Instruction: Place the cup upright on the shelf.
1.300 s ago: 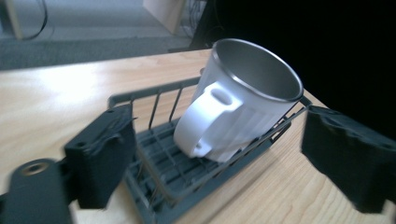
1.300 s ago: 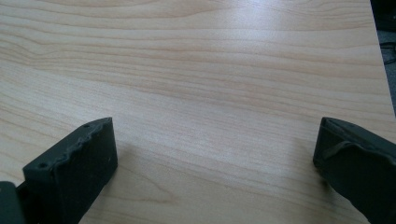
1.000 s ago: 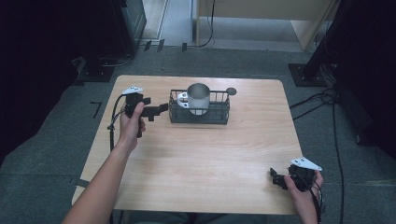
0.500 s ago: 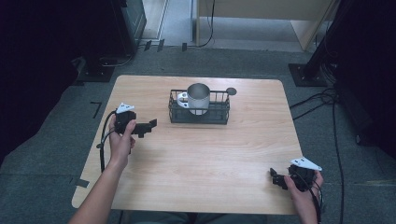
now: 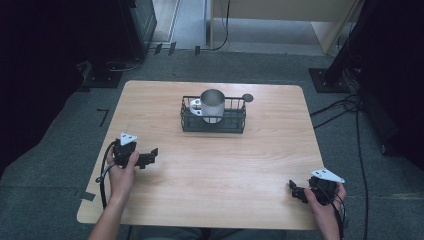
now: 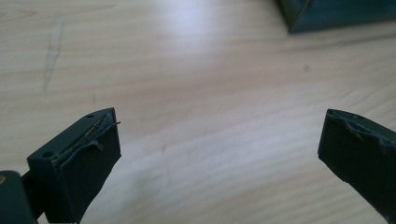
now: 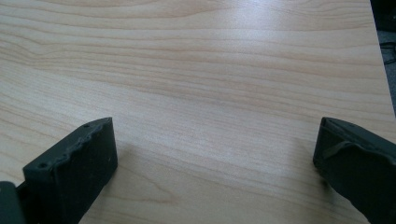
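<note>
Nearest us, our right hand (image 5: 327, 200) holds the right gripper (image 5: 299, 192) low over the table's (image 5: 210, 170) near right corner, its grey plate on top and its cable running back along the wrist. In the right gripper view its jaws stand wide apart with bare wood grain between them and nothing held; the table's right edge and dark floor show at the upper right.

A little farther in, on the left, our left hand (image 5: 121, 167) holds the left gripper (image 5: 150, 157) above the table near its left edge, pointing toward the middle. A black cable (image 5: 103, 172) loops from it past the table edge. In the left gripper view we see its jaws also spread wide, empty, over pale wood, with a dark corner of the basket (image 6: 336, 14) at the top right.

Farther still, well apart from both grippers, a black wire basket (image 5: 213, 116) sits on the far half of the table, near its middle. A metal cup (image 5: 213, 105) stands upright inside it, with a white piece (image 5: 195, 106) just left of the cup in the basket; we cannot tell what it is. A small dark disc (image 5: 247, 97) lies at the basket's far right corner.

Beyond the table we see grey floor (image 5: 280, 65), cables (image 5: 345, 107) and dark stands.
</note>
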Demonstrator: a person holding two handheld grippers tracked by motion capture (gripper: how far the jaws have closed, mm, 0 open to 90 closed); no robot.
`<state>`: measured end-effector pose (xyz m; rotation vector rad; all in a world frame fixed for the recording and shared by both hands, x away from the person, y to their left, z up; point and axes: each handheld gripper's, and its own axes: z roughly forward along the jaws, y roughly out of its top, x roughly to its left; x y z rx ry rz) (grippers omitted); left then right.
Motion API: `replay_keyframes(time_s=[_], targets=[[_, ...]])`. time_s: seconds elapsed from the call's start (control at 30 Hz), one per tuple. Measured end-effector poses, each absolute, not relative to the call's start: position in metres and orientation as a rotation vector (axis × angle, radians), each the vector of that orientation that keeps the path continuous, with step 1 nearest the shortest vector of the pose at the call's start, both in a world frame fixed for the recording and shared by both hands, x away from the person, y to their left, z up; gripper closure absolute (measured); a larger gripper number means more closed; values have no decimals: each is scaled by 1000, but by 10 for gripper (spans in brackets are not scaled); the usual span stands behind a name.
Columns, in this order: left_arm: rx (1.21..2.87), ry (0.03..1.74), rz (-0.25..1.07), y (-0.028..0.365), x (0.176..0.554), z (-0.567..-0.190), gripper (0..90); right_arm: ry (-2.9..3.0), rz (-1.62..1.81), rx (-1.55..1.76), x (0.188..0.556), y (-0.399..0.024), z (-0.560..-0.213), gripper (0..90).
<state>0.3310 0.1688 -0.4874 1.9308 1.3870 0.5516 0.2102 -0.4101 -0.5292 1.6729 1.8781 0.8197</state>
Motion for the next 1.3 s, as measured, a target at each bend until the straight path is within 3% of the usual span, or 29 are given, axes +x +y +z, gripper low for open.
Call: replay_keyframes(time_s=[0.53, 0.83, 1.3], targets=[[1984, 1488, 648, 197, 282, -518, 0, 1879, 818, 1670, 210, -410, -529, 0], [1975, 1504, 621, 206, 264, -519, 0, 1879, 819, 1670, 210, -410, -529, 0], [1926, 1577, 647, 204, 260, -519, 0, 1879, 819, 1670, 210, -410, -529, 0]])
